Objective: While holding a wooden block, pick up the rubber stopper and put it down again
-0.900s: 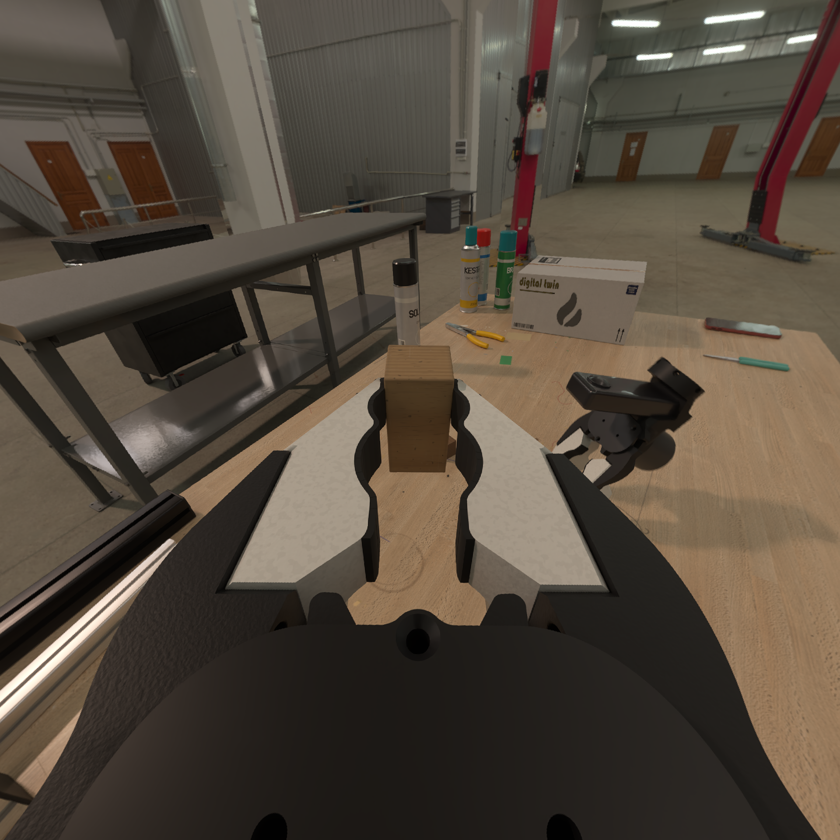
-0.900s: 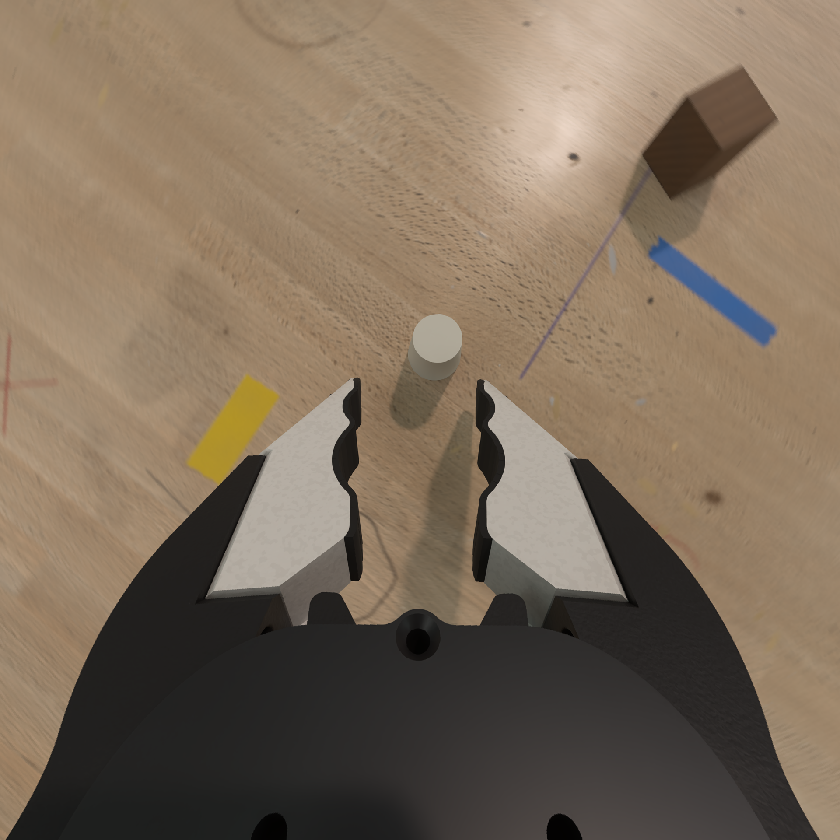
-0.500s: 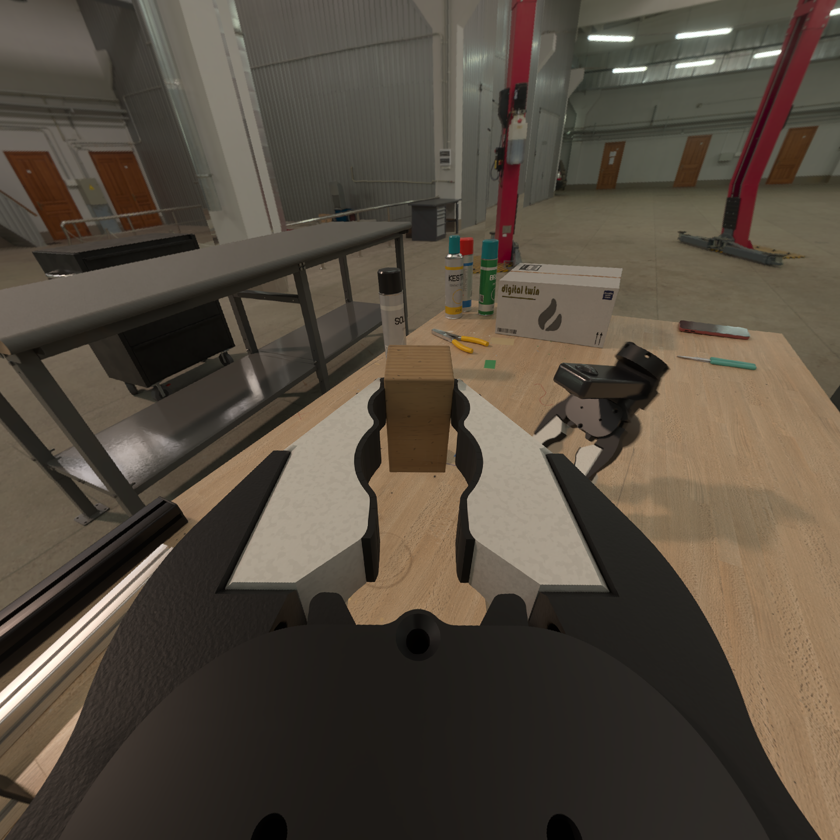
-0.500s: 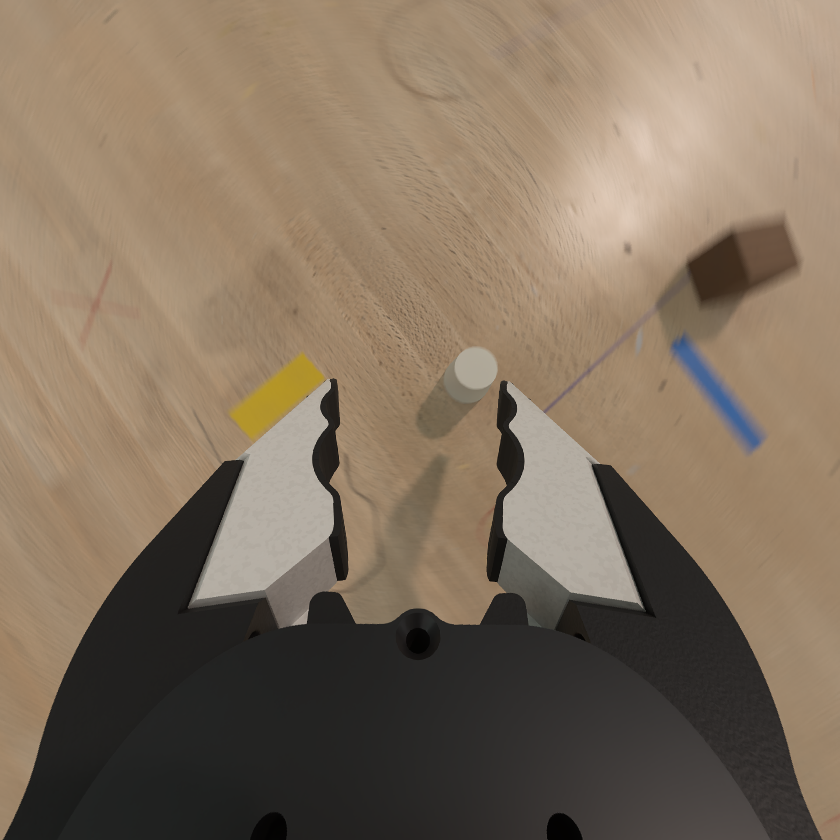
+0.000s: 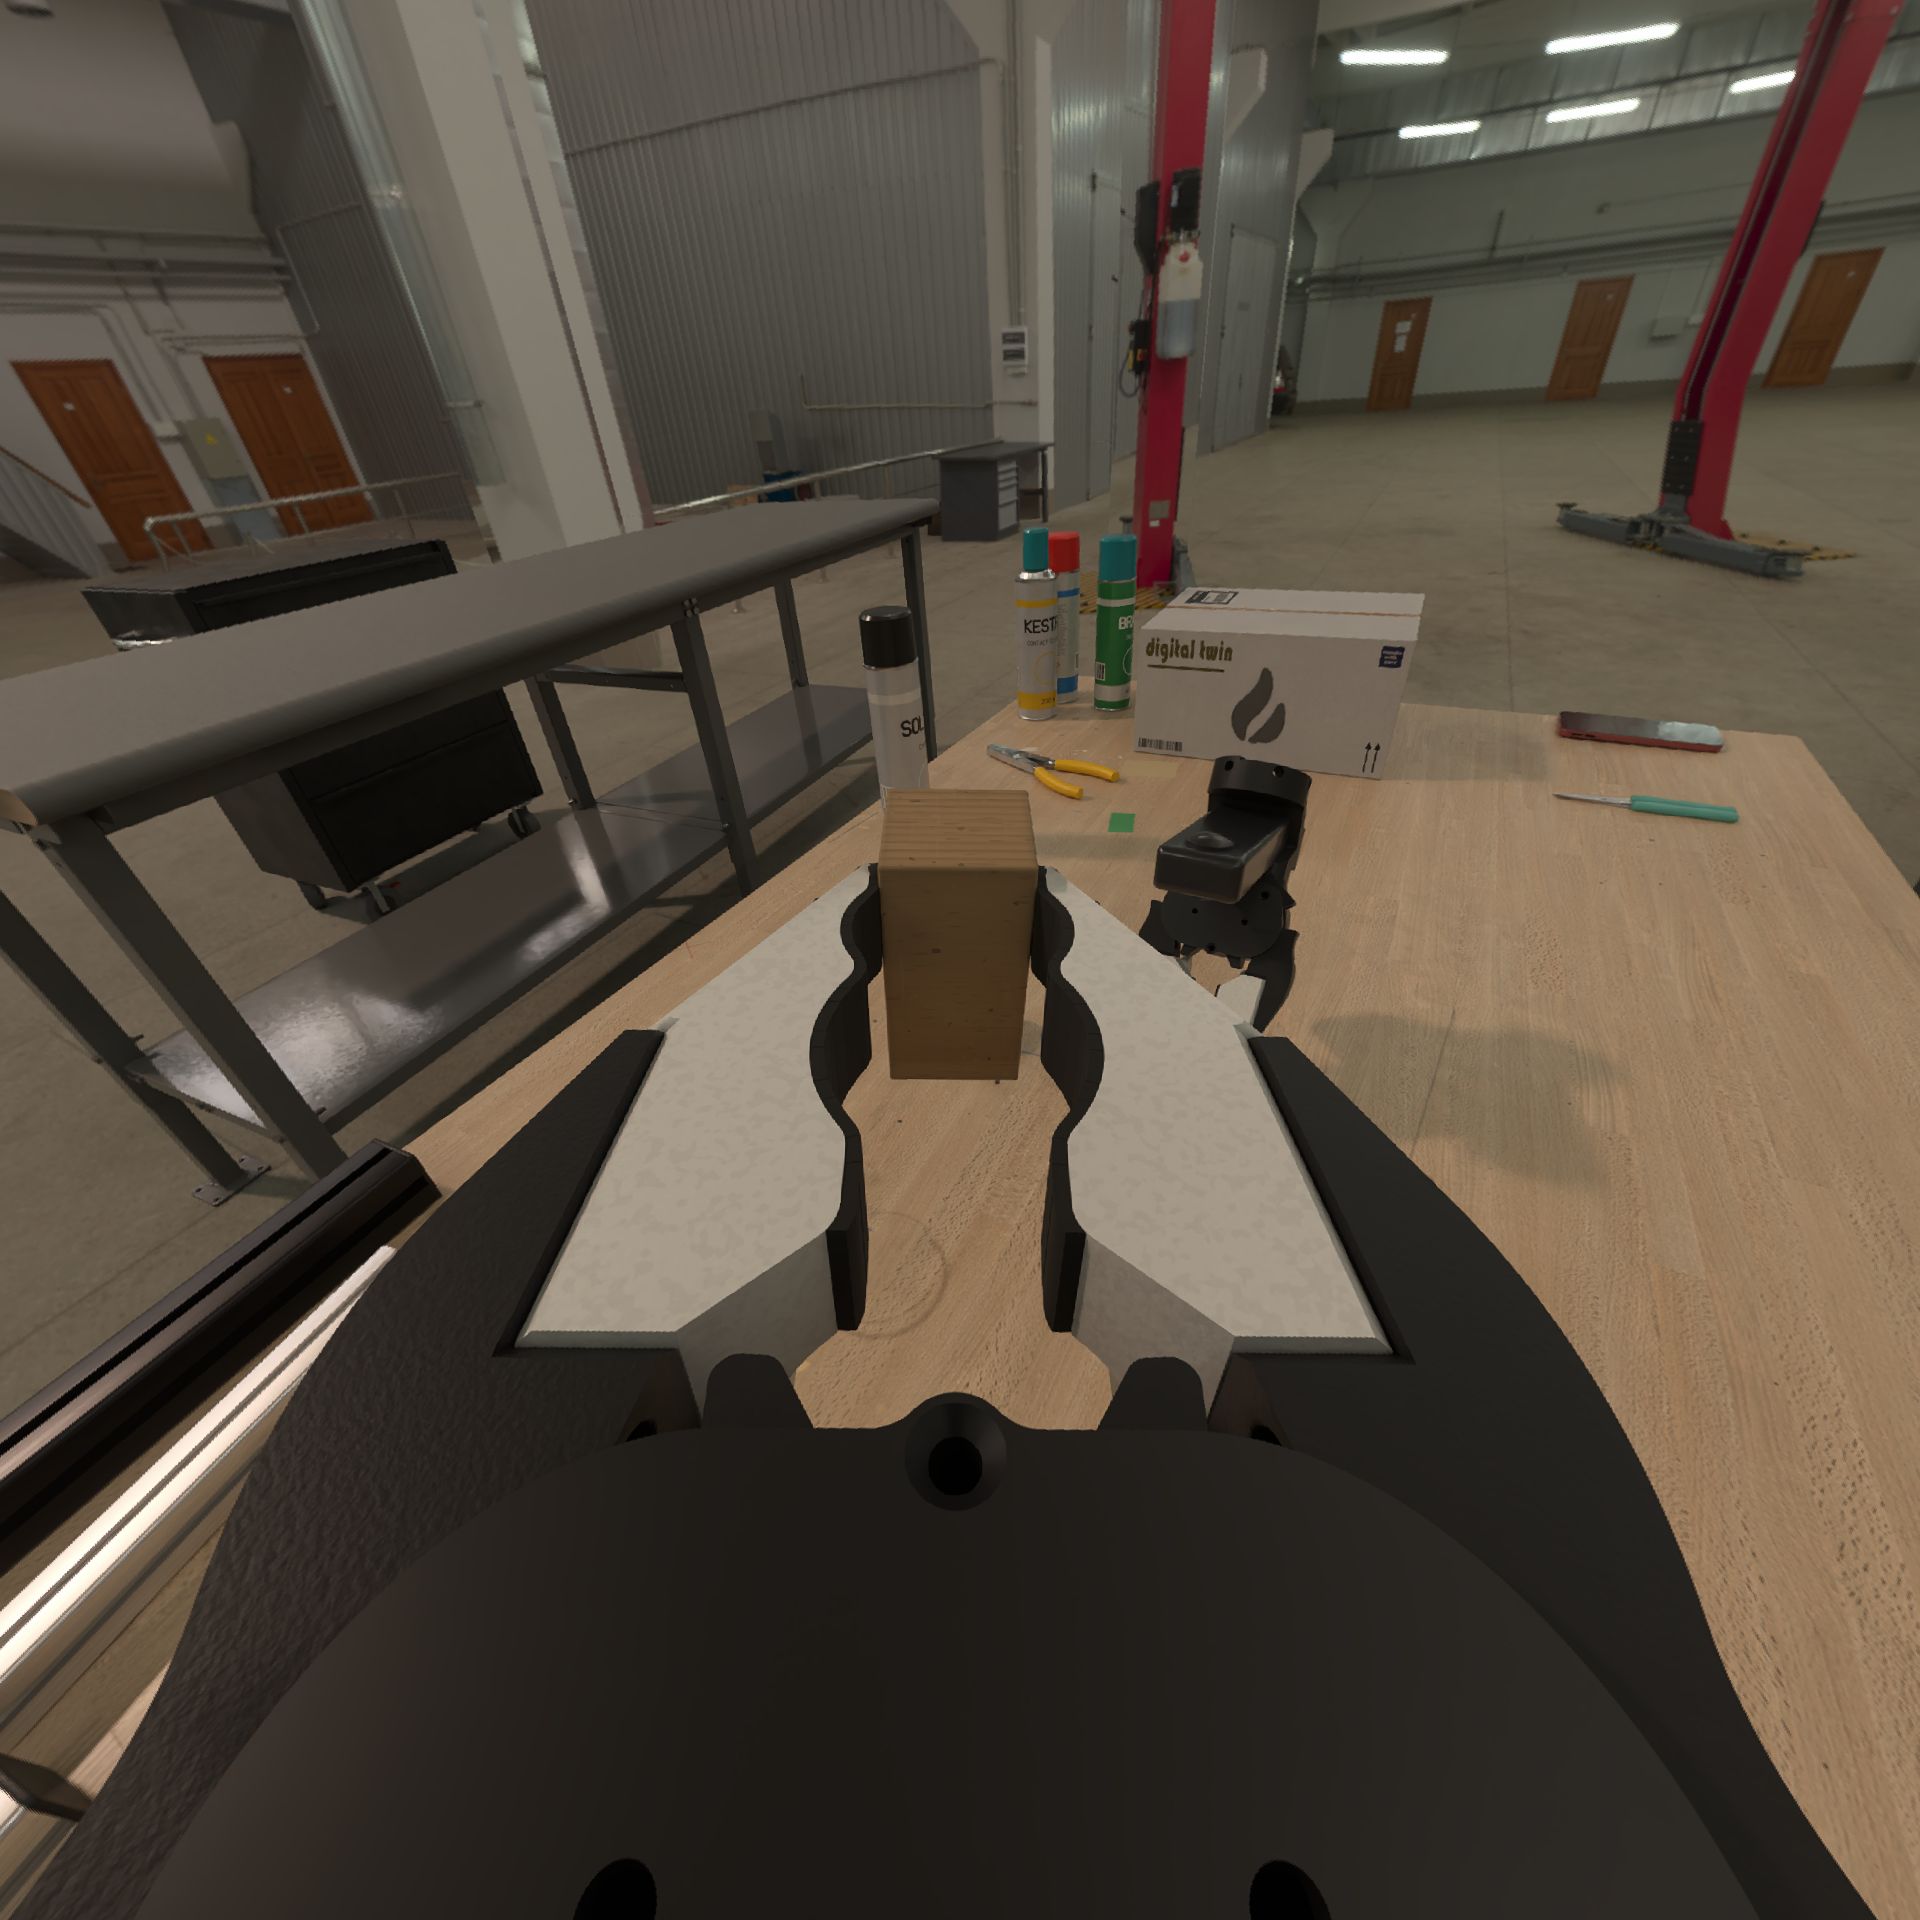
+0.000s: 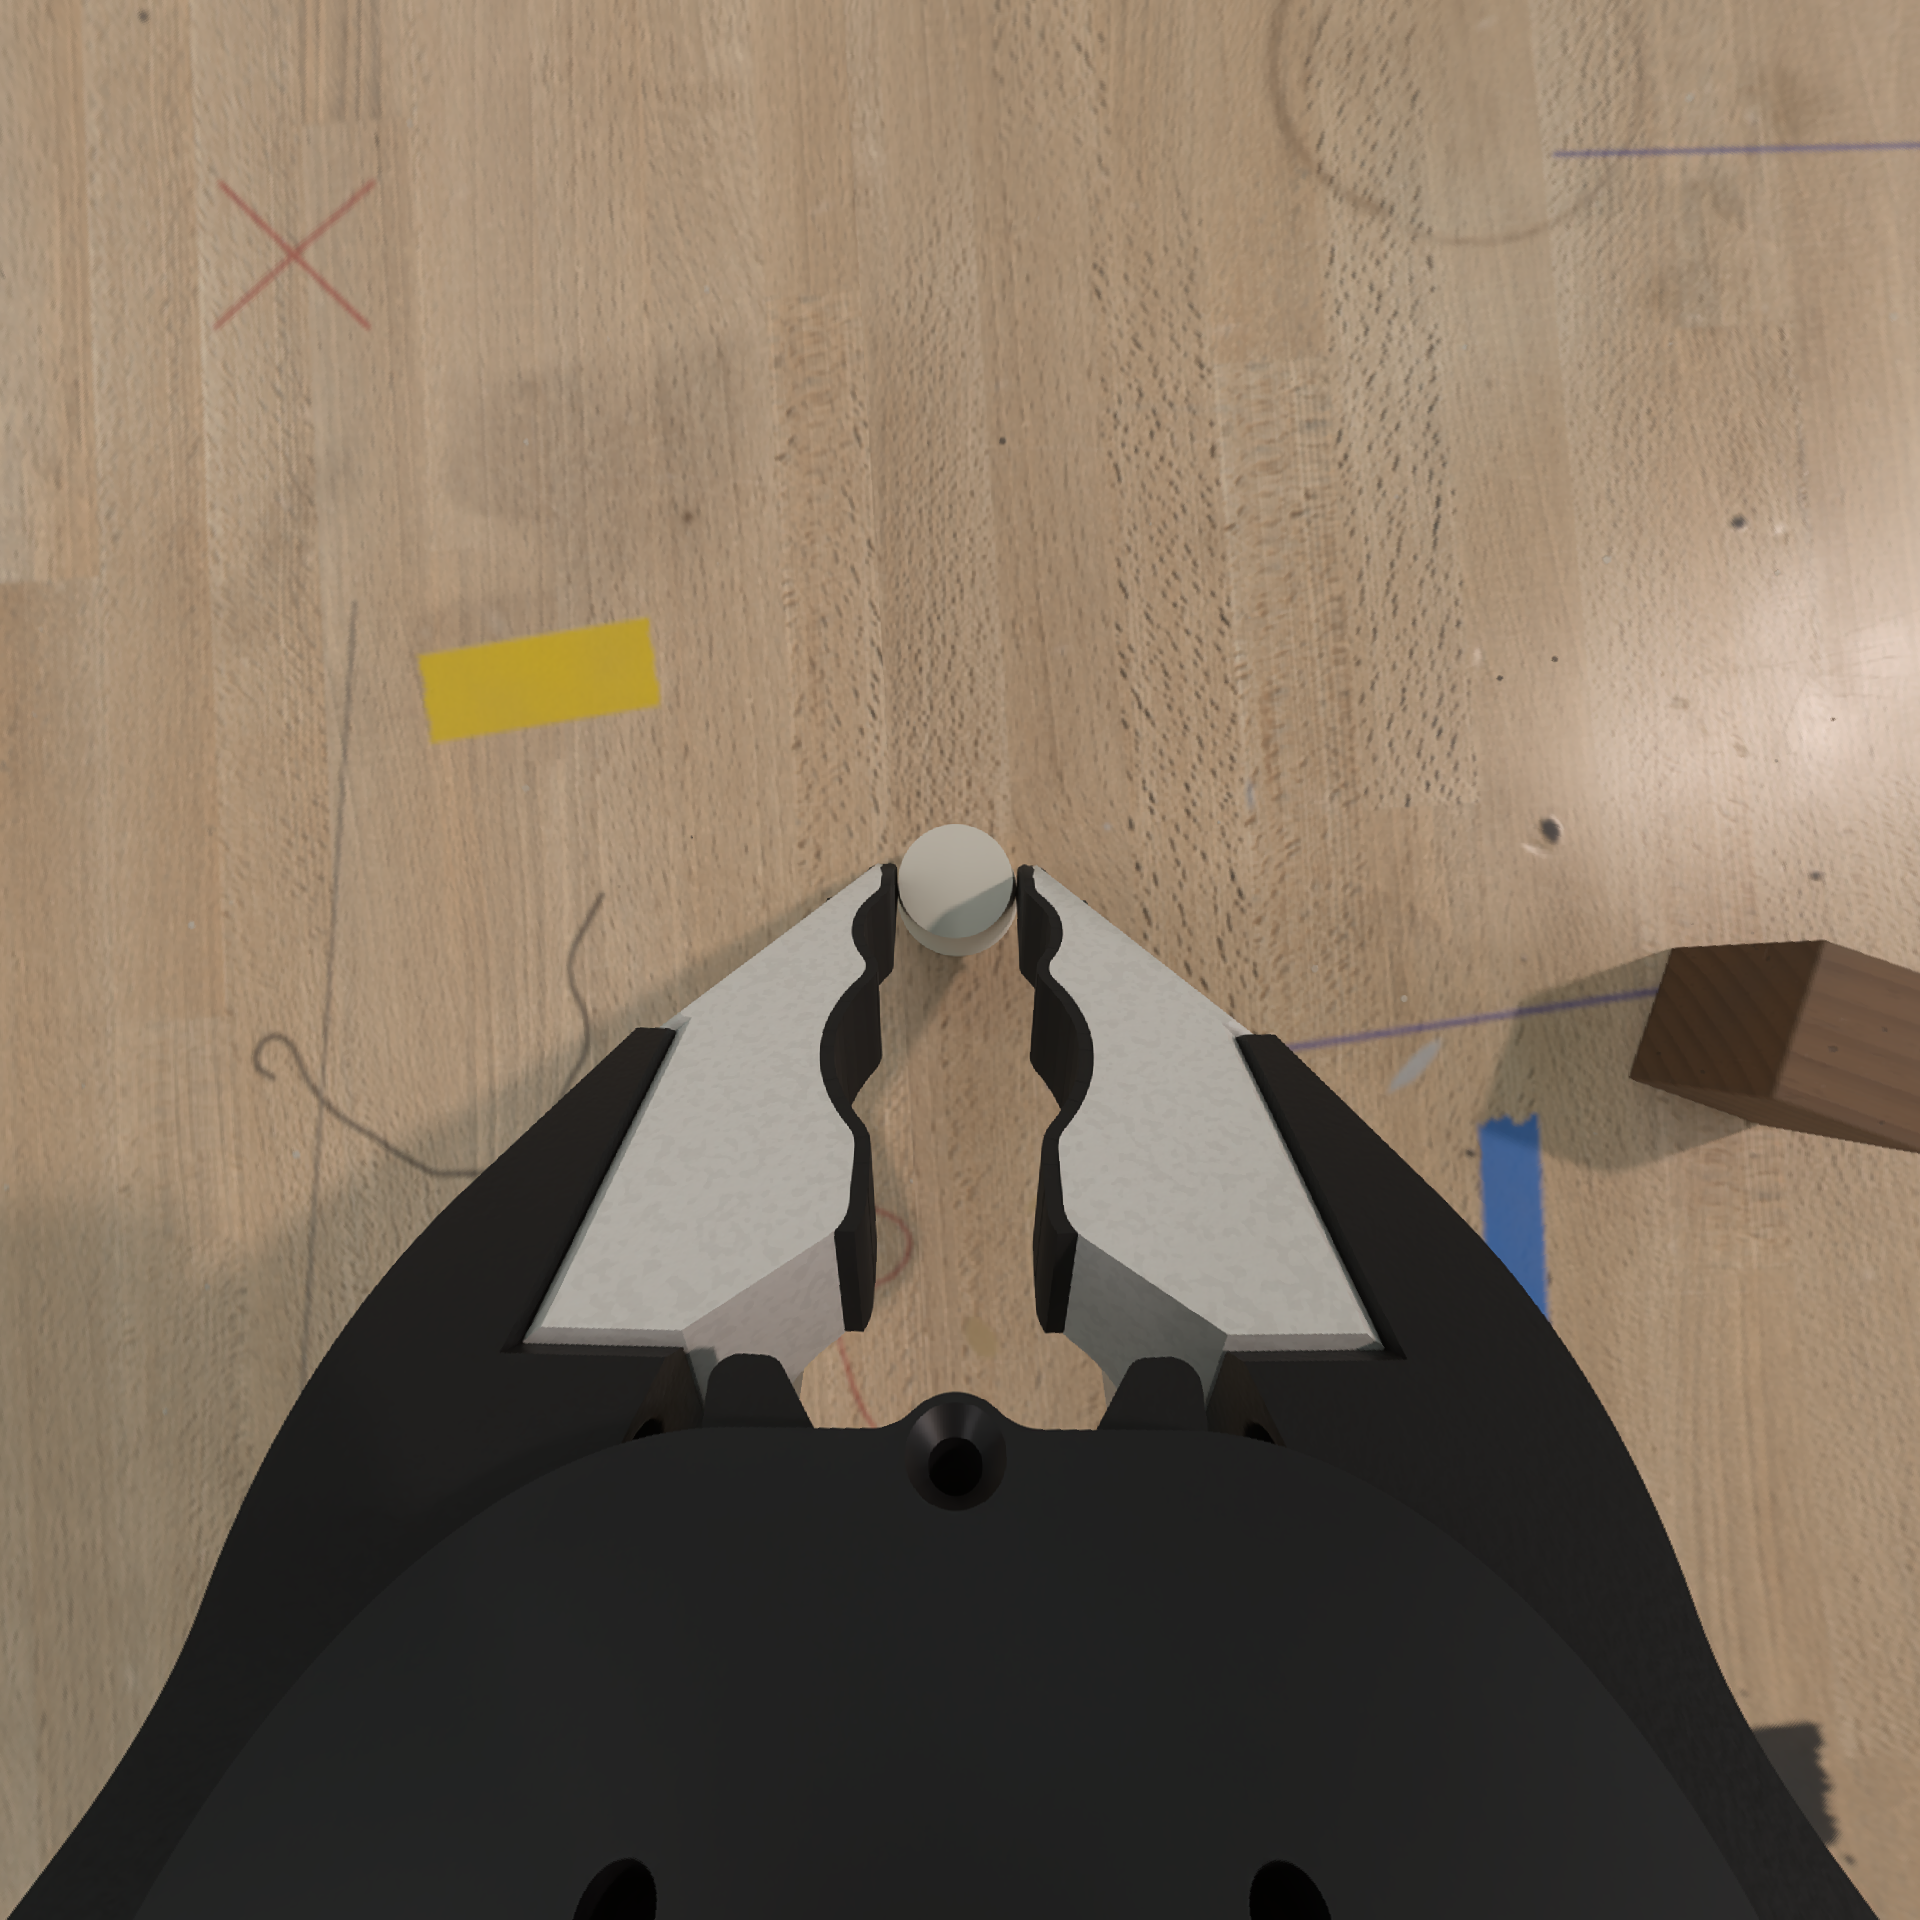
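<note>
My left gripper [image 5: 956, 883] is shut on a light wooden block [image 5: 956, 935] and holds it upright above the wooden table [image 5: 1558, 1039]. My right gripper [image 6: 954, 878] points straight down at the table, and its fingertips [image 6: 883, 894] press on both sides of a small off-white rubber stopper [image 6: 954, 883]. The stopper sits at or just above the table surface; I cannot tell which. The right gripper also shows in the left wrist view [image 5: 1226, 914], just right of the block.
A dark brown block [image 6: 1787, 1039] lies right of the stopper, with blue tape [image 6: 1512, 1205], yellow tape [image 6: 538, 677] and a red cross [image 6: 294, 255] on the table. At the far end are a white box [image 5: 1273, 681], spray cans [image 5: 1070, 634], pliers [image 5: 1049, 769], a screwdriver [image 5: 1652, 805] and a phone [image 5: 1640, 730]. A grey bench [image 5: 416, 644] stands left.
My right gripper turned, moved forward around the stopper and closed on it; before it was open and short of it. My left gripper kept its hold on the wooden block.
</note>
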